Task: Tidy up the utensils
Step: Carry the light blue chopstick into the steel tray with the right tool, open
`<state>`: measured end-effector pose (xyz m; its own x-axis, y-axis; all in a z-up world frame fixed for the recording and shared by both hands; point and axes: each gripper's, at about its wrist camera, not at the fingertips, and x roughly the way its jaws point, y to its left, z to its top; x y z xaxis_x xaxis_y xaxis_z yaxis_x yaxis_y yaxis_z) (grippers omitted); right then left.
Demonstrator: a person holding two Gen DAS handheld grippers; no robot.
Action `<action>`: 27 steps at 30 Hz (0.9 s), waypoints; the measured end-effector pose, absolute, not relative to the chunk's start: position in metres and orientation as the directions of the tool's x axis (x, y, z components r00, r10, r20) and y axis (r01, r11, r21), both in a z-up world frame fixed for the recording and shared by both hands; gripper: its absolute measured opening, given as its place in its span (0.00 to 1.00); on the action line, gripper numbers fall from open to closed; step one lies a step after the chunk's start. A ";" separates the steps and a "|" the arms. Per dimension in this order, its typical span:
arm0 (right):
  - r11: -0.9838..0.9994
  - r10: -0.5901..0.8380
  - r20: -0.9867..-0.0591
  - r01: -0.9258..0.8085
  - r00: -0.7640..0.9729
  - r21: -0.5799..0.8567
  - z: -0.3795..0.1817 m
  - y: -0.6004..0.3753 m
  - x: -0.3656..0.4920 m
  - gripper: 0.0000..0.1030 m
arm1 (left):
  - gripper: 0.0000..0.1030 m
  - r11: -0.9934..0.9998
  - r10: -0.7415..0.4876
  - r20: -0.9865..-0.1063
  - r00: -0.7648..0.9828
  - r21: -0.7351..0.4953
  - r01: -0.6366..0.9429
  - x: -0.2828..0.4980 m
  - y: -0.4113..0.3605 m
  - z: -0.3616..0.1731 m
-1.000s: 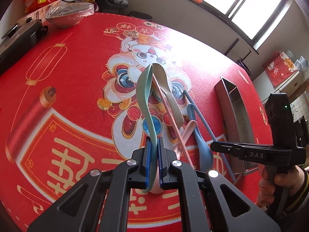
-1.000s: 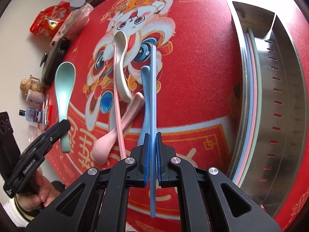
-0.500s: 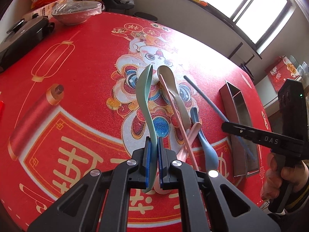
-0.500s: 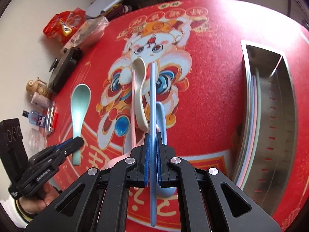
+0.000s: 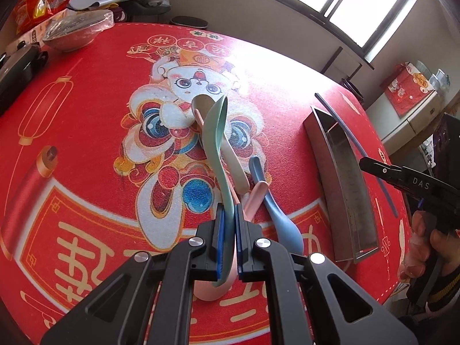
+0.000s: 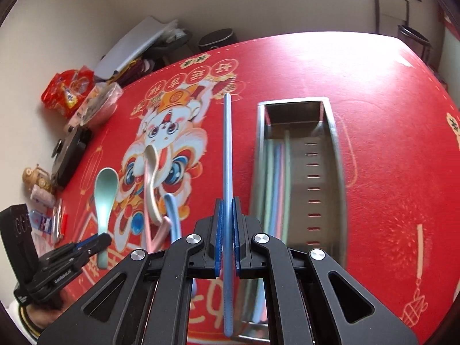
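My left gripper (image 5: 229, 215) is shut on a mint green spoon (image 5: 217, 132) and holds it above the red mat; it also shows in the right wrist view (image 6: 105, 189). My right gripper (image 6: 227, 207) is shut on a blue chopstick (image 6: 227, 149), held just left of the steel utensil tray (image 6: 330, 189). The tray (image 5: 345, 178) holds several coloured chopsticks (image 6: 276, 178) in its left compartment. A beige spoon (image 5: 230, 155), a pink spoon (image 5: 256, 198), a blue spoon (image 5: 276, 210) and a pink chopstick lie in a pile on the mat.
A covered bowl (image 5: 77, 28), a black case (image 5: 17, 66) and red snack bags (image 5: 37, 3) sit at the table's far left edge. Small bottles and figurines (image 6: 40, 189) stand at the left edge in the right wrist view.
My right gripper has lifted the blue chopstick off the pile and carried it right, beside the tray. My left gripper has stayed shut on the green spoon and shifted a little right.
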<state>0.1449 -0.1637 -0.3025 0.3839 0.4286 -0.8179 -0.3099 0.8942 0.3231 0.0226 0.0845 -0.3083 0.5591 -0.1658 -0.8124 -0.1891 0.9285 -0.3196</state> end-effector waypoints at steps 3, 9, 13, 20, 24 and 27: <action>0.919 0.384 -0.837 -0.247 0.390 0.307 -0.313 -0.186 0.145 0.06 | 0.06 0.933 -0.175 -0.813 0.555 -0.317 -0.170 0.028 0.077 -0.309; 0.937 0.347 -0.873 -0.176 0.343 0.303 -0.337 -0.203 0.146 0.06 | 0.06 0.938 -0.180 -0.818 0.547 -0.311 -0.156 0.032 0.070 -0.310; 0.932 0.353 -0.878 -0.200 0.324 0.301 -0.341 -0.193 0.147 0.06 | 0.06 0.939 -0.173 -0.819 0.546 -0.305 -0.161 0.030 0.070 -0.310; 0.928 0.361 -0.892 -0.203 0.272 0.314 -0.352 -0.180 0.151 0.06 | 0.06 0.930 -0.150 -0.821 0.552 -0.307 -0.203 0.023 0.081 -0.310; 0.925 0.370 -0.899 -0.186 0.233 0.333 -0.360 -0.178 0.152 0.06 | 0.06 0.925 -0.140 -0.820 0.554 -0.308 -0.222 0.019 0.086 -0.309; 0.924 0.372 -0.905 -0.181 0.208 0.338 -0.365 -0.175 0.153 0.06 | 0.06 0.923 -0.138 -0.820 0.556 -0.310 -0.228 0.017 0.088 -0.309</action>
<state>0.1527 -0.1753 -0.3652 0.2083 0.3717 -0.9047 -0.1808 0.9237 0.3379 0.0173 0.0876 -0.3091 0.5555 -0.1377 -0.8200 -0.2285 0.9230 -0.3097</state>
